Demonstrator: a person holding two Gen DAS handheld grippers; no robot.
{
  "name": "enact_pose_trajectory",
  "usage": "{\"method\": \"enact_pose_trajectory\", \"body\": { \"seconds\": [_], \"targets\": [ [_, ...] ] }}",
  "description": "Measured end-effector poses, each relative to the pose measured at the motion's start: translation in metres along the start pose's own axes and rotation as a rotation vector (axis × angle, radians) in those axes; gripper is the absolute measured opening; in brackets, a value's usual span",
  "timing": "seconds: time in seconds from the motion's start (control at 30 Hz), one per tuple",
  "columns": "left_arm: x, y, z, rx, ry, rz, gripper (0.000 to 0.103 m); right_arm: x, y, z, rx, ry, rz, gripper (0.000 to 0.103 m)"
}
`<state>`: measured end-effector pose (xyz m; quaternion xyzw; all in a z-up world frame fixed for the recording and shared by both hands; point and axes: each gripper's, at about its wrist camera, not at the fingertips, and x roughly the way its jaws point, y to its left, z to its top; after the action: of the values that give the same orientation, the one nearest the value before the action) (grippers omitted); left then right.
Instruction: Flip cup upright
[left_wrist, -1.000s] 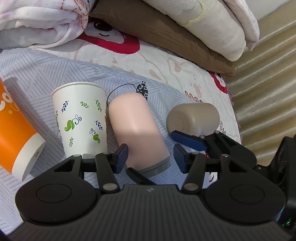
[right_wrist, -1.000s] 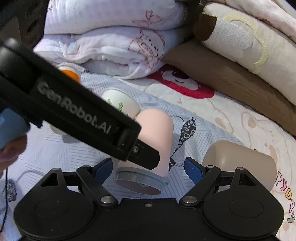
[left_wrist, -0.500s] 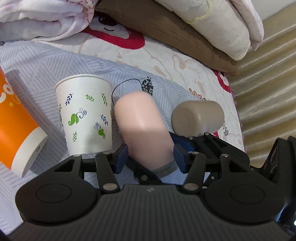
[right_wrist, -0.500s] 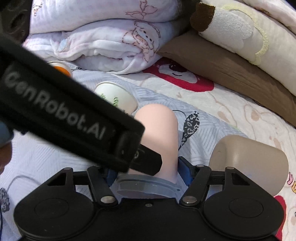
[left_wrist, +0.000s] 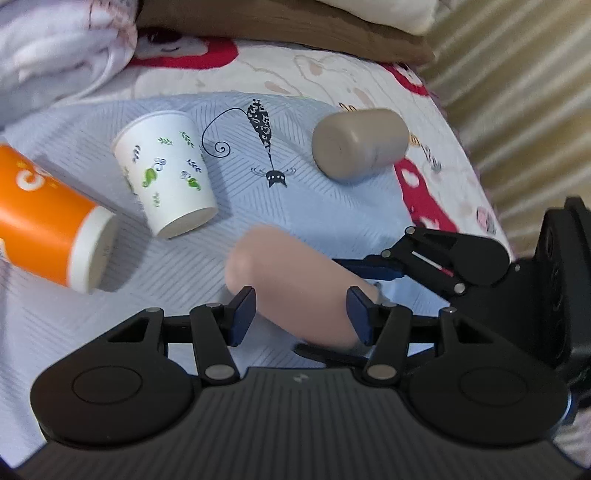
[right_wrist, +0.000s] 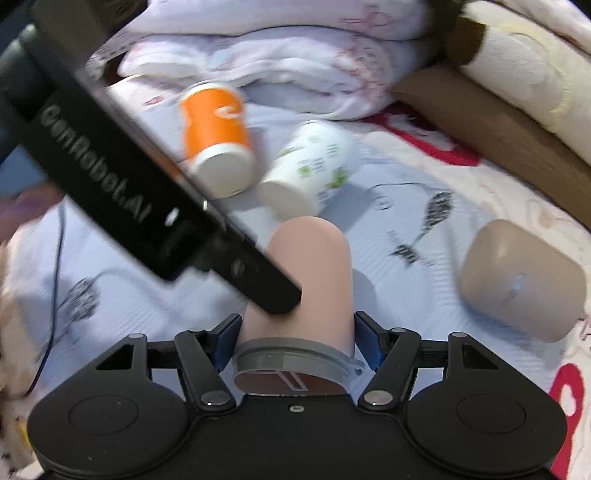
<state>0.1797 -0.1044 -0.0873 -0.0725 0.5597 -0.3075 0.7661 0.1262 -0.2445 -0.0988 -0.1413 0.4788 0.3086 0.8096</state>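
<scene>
A pink cup (right_wrist: 314, 280) with a grey lid (right_wrist: 295, 360) is held off the bed, its closed base pointing away. My right gripper (right_wrist: 297, 341) is shut on the pink cup just above the lid. In the left wrist view the pink cup (left_wrist: 295, 284) lies tilted between my left gripper's (left_wrist: 301, 315) open jaws, which stand either side of it without clamping. The right gripper's fingers (left_wrist: 373, 271) show there at the cup's right end.
A white leaf-print paper cup (left_wrist: 166, 177), an orange cup (left_wrist: 48, 218) and a beige cup (left_wrist: 358, 146) lie on the grey-blue mat (left_wrist: 306, 206). Folded blankets (right_wrist: 280, 62) and a brown pillow (right_wrist: 491, 110) sit behind. The bed edge (left_wrist: 476, 177) is on the right.
My right gripper closed on the pink cup near its lid and lifted it off the mat. Both views swung, and the other cups now look tipped toward me.
</scene>
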Motion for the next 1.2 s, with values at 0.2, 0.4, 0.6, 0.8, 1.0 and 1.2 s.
{"method": "enact_pose_trajectory", "body": {
  "seconds": [0.2, 0.4, 0.6, 0.8, 1.0, 1.2],
  "targets": [
    [-0.026, 0.003, -0.018, 0.116, -0.004, -0.009, 0.053, -0.006, 0.026, 0.002, -0.073, 0.003, 0.103, 0.070],
    [-0.032, 0.007, -0.033, 0.191, 0.001, -0.038, 0.053, -0.001, 0.068, 0.003, -0.316, 0.063, 0.163, 0.070],
    [-0.014, 0.020, -0.021, 0.199, 0.027, -0.123, 0.053, 0.010, 0.083, -0.002, -0.538, 0.192, 0.097, 0.069],
    [0.003, 0.021, -0.014, 0.236, 0.071, -0.184, 0.053, 0.006, 0.081, -0.005, -0.599, 0.193, 0.020, 0.072],
    [0.008, 0.026, -0.018, 0.238, 0.094, -0.186, 0.053, -0.004, 0.072, -0.002, -0.583, 0.185, -0.072, 0.082],
    [0.007, 0.040, -0.021, 0.167, 0.094, -0.195, 0.053, -0.015, 0.057, 0.005, -0.464, 0.132, -0.208, 0.085]
  ]
}}
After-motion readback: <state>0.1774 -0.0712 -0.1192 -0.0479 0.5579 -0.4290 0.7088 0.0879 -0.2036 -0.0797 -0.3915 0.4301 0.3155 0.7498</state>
